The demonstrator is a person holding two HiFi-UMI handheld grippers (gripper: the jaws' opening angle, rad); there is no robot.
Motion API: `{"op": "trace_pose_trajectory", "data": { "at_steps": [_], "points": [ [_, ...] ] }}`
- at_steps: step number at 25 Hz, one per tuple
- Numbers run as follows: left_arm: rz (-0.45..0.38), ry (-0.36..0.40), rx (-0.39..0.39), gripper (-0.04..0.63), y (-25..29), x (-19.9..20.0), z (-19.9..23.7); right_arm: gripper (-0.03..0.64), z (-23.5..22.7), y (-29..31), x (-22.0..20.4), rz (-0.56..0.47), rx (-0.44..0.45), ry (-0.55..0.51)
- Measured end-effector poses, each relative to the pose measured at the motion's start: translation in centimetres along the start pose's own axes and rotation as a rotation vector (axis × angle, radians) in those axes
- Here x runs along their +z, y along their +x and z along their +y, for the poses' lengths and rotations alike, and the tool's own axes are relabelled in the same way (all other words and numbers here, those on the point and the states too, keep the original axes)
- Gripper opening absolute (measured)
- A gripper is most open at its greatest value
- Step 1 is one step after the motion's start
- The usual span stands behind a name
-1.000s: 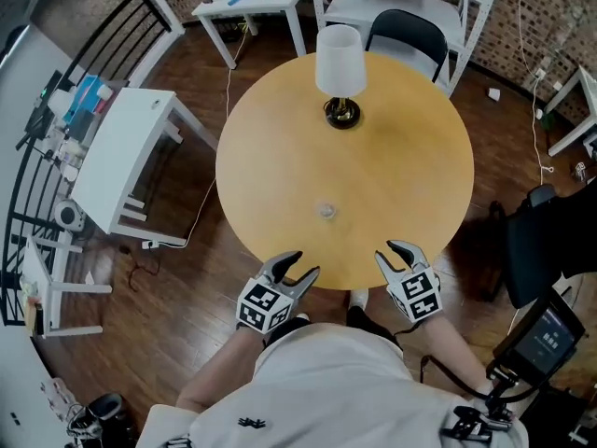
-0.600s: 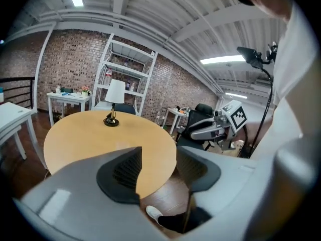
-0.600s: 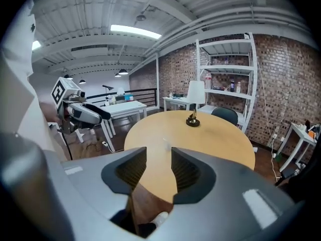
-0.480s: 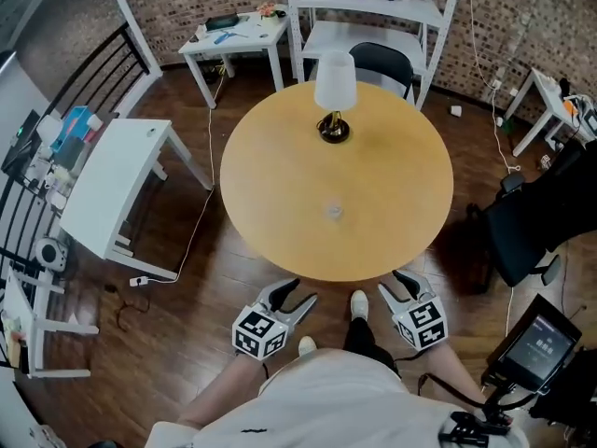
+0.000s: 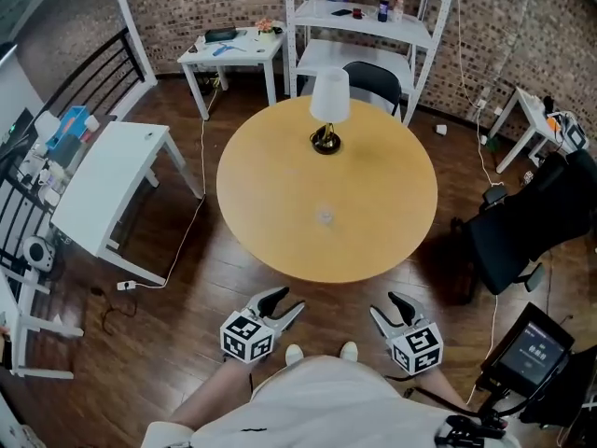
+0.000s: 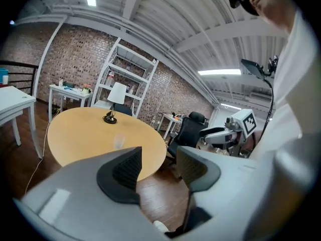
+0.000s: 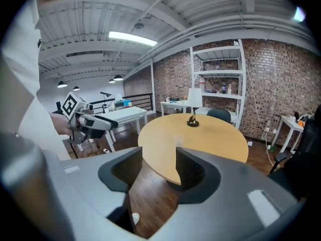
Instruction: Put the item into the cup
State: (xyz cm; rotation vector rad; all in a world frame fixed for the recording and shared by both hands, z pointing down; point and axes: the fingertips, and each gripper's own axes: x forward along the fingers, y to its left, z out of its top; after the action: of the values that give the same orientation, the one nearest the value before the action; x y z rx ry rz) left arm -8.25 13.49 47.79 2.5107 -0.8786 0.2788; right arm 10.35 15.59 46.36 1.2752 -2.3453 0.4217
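Note:
A small clear cup (image 5: 325,217) stands near the middle of the round yellow table (image 5: 280,175); in the left gripper view the cup (image 6: 119,141) shows beyond the jaws. I see no loose item for it. My left gripper (image 5: 283,302) hangs over the wooden floor short of the table's near edge, open and empty (image 6: 158,167). My right gripper (image 5: 385,306) hangs beside it at the same distance, its jaws opening with nothing between them (image 7: 159,167). Each gripper shows in the other's view: the right gripper (image 6: 220,133), the left gripper (image 7: 95,124).
A white-shaded lamp (image 5: 328,110) stands at the table's far side. A white table (image 5: 103,171) is at left and a black office chair (image 5: 522,222) at right. A shelf unit (image 5: 373,17) with a chair (image 5: 373,77) stands behind. A screen on a stand (image 5: 532,348) is at lower right.
The person has stepped back: both grippers, which were over the table's near edge, are now over the floor clear of it. The table looks smaller and farther.

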Motion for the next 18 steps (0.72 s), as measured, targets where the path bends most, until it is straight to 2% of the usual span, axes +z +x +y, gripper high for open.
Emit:
{"op": "trace_pose_trajectory", "data": {
  "at_steps": [5,10,18],
  "points": [
    [-0.017,0.009,-0.013,0.186,1.9,0.7,-2.6,0.233,-1.2,-1.8,1.5,-0.069,0.014,-0.002],
    [0.001,0.037,-0.013,0.186,3.5,0.9,-4.7,0.224,-3.5,-3.2,0.7,-0.078,0.006,0.021],
    [0.006,0.029,0.008,0.186,4.3,0.7,-5.9,0.216,-5.1,-4.3,0.4,-0.09,0.001,0.012]
  ]
}}
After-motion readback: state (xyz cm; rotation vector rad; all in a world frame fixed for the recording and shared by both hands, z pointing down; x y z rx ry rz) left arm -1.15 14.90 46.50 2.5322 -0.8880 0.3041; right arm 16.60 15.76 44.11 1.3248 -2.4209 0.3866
